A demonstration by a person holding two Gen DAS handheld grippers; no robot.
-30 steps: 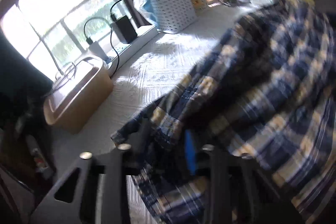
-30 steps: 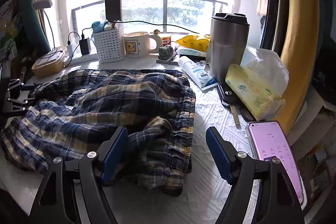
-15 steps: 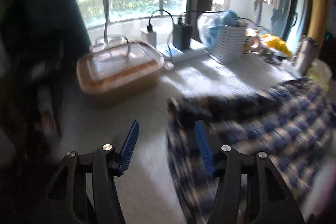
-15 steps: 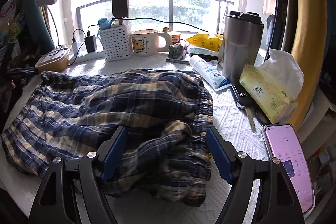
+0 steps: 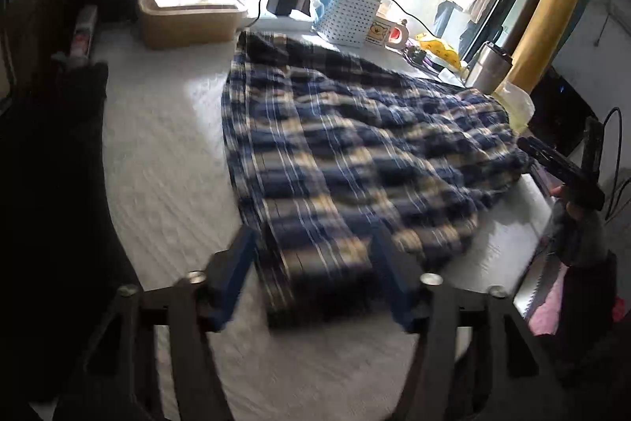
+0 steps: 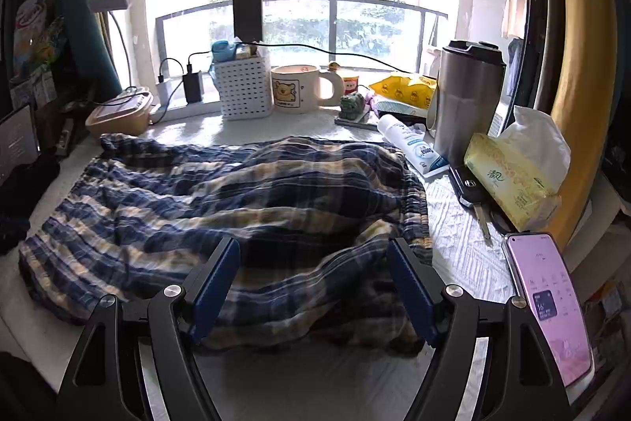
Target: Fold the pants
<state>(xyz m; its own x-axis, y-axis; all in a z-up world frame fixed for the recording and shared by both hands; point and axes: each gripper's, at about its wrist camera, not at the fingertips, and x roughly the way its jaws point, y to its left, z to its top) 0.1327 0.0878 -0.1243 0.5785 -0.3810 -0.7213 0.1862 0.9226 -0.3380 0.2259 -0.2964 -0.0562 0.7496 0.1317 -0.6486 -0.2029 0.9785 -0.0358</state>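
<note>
left claw (image 5: 311, 259) just opening, empty, above plaid pants (image 5: 355, 145); right claw (image 6: 313, 277) agape, empty

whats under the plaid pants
The plaid pants lie on a white textured table cover, bare around their edges. Anything else beneath the cloth is hidden.

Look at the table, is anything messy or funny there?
Yes. The plaid pants lie rumpled and bunched, not flat, with one corner flopped over near the right gripper. A white tube lies tipped on its side beside the steel tumbler. Nothing looks spilled or broken.
</note>
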